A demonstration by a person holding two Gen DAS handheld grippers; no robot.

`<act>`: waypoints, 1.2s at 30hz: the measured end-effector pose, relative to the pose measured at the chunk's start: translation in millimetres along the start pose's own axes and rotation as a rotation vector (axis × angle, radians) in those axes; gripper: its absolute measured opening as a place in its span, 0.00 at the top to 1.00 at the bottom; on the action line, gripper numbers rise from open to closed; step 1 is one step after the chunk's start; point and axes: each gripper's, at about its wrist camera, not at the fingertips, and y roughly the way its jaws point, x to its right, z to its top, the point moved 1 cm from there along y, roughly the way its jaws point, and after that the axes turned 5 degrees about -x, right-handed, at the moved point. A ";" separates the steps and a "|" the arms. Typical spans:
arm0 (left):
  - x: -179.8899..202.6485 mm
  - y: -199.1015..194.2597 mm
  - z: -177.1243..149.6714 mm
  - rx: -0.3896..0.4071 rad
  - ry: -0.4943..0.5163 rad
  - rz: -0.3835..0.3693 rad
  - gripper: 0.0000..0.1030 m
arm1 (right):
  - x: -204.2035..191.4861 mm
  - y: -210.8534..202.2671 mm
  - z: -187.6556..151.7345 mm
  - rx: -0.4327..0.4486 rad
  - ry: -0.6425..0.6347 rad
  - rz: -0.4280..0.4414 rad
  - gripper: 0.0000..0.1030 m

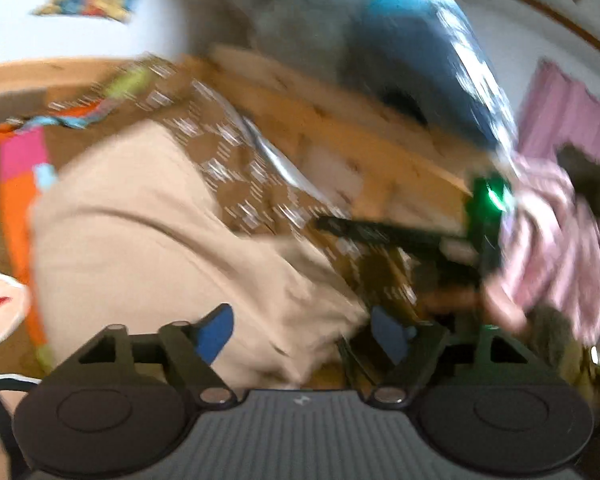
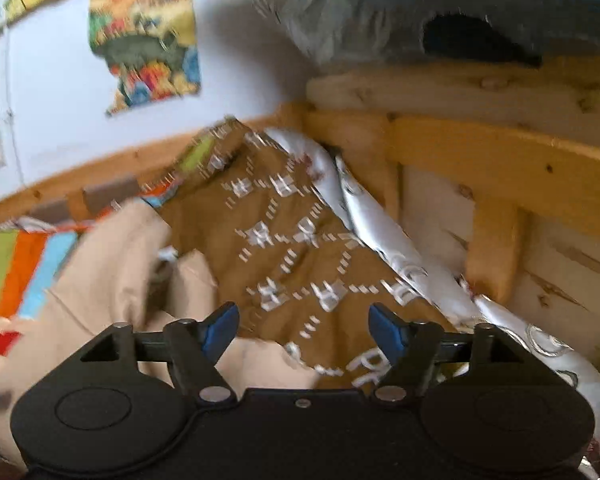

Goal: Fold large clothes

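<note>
Blue fingertips (image 2: 220,330) on my right gripper (image 2: 302,330) are sitting wide apart with nothing between them, hovering over the brown patterned blanket (image 2: 292,248). My left gripper (image 1: 302,334) is spread too, and the beige garment (image 1: 148,220) I'm meant to be folding is bunching right up between its fingers. Everything is smeared with motion blur though, so I honestly can't say if a pad is touching cloth. That garment is lying rumpled on the blanket, with the striped cover (image 2: 16,268) off to one side.

What I'm worrying about: if I'm closing the left one now, I'm probably pinching a random wad instead of an edge, so the fold is coming out lopsided. The right one is hanging over blanket, not garment, so it could grab bedding by mistake. The wooden bed frame (image 2: 480,152) is close on the right, easy to bump while swinging.
</note>
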 end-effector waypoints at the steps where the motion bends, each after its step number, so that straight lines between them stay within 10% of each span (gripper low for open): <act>1: -4.1 -4.3 2.0 0.022 -0.026 0.039 0.16 | -2.9 -4.1 1.3 0.004 0.002 0.037 0.25; 6: -44.6 -14.3 1.8 0.031 -0.240 0.295 0.07 | -32.8 -22.0 -3.8 -0.059 -0.094 0.220 0.17; 12: -72.8 -0.2 -18.1 -0.095 -0.351 0.367 0.07 | -64.3 4.2 -49.9 -0.275 -0.369 0.030 0.18; 17: -77.7 10.7 -33.1 -0.121 -0.350 0.332 0.06 | -58.5 19.4 -61.1 -0.297 -0.362 0.013 0.14; 25: -87.3 13.2 -49.0 -0.117 -0.389 0.270 0.04 | -32.0 -10.8 -15.3 0.001 -0.055 0.142 0.18; 34: -92.8 14.0 -61.9 -0.127 -0.364 0.166 0.16 | -92.9 98.9 54.6 -0.185 -0.023 0.343 0.31; 36: -96.1 14.2 -65.9 -0.124 -0.378 0.145 0.16 | -101.7 123.5 62.9 -0.226 0.008 0.363 0.51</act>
